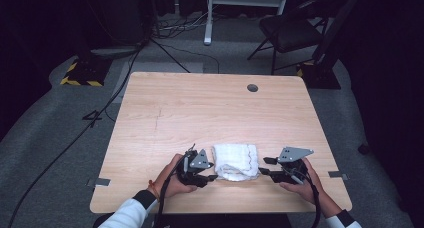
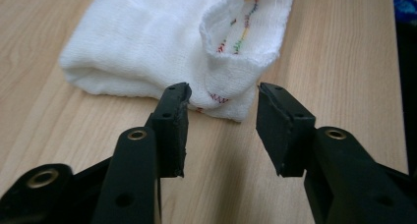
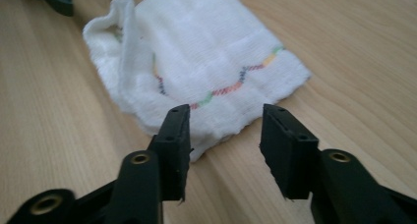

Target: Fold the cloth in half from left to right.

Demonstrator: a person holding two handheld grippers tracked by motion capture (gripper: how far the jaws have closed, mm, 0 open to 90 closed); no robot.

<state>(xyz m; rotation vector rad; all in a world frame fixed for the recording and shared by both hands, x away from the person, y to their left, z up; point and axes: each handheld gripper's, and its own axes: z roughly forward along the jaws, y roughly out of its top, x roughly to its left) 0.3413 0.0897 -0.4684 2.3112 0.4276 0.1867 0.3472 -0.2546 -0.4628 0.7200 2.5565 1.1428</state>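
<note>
Folded white cloth (image 1: 236, 161) lies between left gripper (image 1: 211, 171) and right gripper (image 1: 265, 166), each facing its nearest edge, jaws apart, gripping nothing.

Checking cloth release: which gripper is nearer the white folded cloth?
Left. The left gripper sits right at the white folded cloth, by its left edge, jaws open. The right gripper stands slightly off its right edge, jaws open.

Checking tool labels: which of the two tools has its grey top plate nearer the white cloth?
The left tool. Its grey plate sits right beside the folded white cloth's left edge, while the right tool's plate stands off from the cloth's right edge with bare table between.
</note>
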